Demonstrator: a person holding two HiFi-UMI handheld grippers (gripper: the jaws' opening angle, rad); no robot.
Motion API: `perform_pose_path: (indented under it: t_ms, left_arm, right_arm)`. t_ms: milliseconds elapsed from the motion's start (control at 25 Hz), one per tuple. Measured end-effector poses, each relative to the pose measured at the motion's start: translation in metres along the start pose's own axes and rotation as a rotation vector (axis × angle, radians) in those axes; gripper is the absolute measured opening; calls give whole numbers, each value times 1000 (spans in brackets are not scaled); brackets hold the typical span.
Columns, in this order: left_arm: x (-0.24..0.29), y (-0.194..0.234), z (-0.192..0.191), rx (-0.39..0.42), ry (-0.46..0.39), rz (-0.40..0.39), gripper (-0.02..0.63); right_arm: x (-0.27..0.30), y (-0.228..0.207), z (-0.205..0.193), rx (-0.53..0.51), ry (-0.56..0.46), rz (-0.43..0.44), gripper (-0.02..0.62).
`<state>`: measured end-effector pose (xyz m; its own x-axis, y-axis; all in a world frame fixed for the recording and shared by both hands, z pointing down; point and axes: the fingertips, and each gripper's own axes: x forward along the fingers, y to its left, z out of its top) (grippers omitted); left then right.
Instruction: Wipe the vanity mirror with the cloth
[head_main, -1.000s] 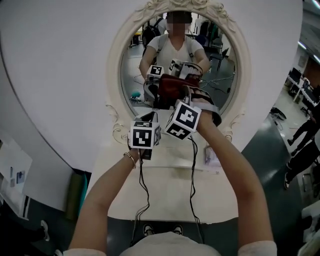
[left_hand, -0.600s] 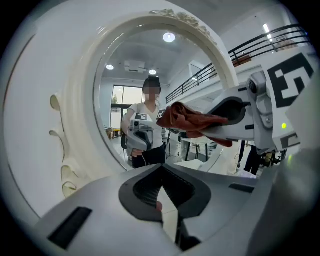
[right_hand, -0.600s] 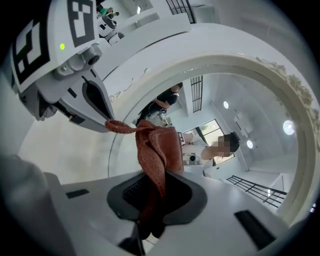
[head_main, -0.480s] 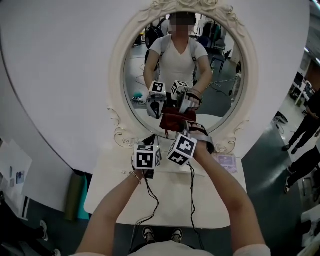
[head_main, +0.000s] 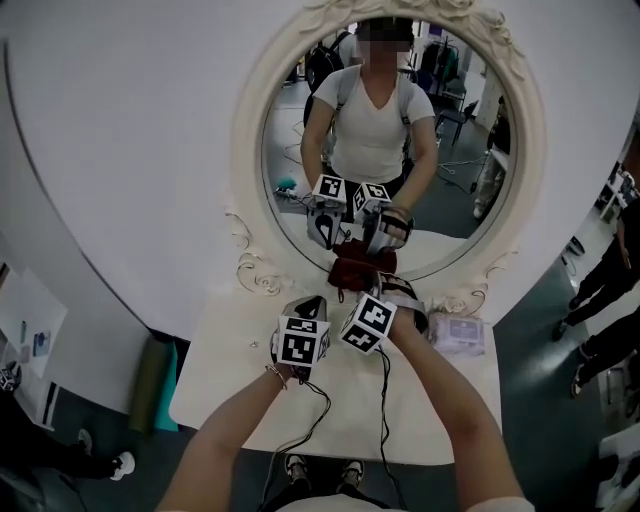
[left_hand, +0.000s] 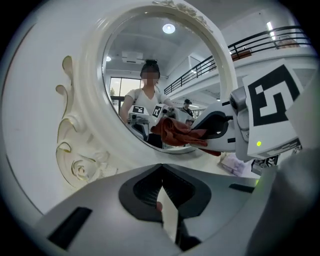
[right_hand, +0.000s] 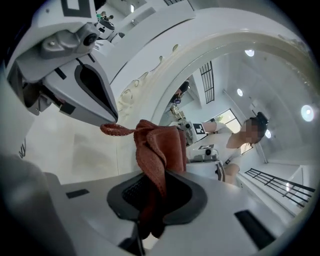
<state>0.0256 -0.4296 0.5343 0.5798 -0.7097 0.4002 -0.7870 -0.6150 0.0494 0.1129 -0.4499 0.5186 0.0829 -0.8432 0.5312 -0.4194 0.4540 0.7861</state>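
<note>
The oval vanity mirror (head_main: 390, 130) in its white ornate frame (head_main: 250, 150) stands on a white table (head_main: 240, 370). My right gripper (head_main: 385, 300) is shut on the dark red cloth (head_main: 357, 268), which sits at the glass's lower rim. In the right gripper view the cloth (right_hand: 157, 150) rises bunched out of the closed jaws of my right gripper (right_hand: 155, 180). A cloth corner reaches the tip of the left gripper (right_hand: 95, 95). My left gripper (head_main: 310, 310) is just left of it, shut and empty (left_hand: 161, 170). From the left gripper view the cloth (left_hand: 175, 134) hangs before the glass.
A small lilac packet (head_main: 458, 332) lies on the table at the right, near the frame's foot. Cables hang from both grippers over the table's front edge. A green object (head_main: 150, 385) stands on the floor at the left. People walk at the far right (head_main: 610, 270).
Both grippers and the cloth have come down from the middle of the glass to its lower rim. The mirror now sits higher in the head view.
</note>
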Motion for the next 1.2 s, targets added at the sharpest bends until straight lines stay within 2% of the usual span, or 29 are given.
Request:
perform_pose_path:
  t_ms: [400,560,680,840,1040,1200]
  left_arm:
    - [-2,3,-13,-31,12,3,11]
    - [-3,4,-12,-27,13,5,11]
    - [-4,8,-3,-58,-9,13,11]
    - [-8,15,27,-87,-49,36,11]
    - [-18,-1,98,-9,-143,19,11]
    - [-29,-27,162,49,-235,-31,11]
  right_arm:
    - [18,34,-12,15,33,73,63]
    - [18,37,-12,16,32,81,63]
    - [11,31,-12,46,19,84,63]
    - [-13,1,-6,64,-22,46,63]
    - [-60,-69,-1,45,-73,-69,63]
    - [-99,-129,3,22,-115,-204,63]
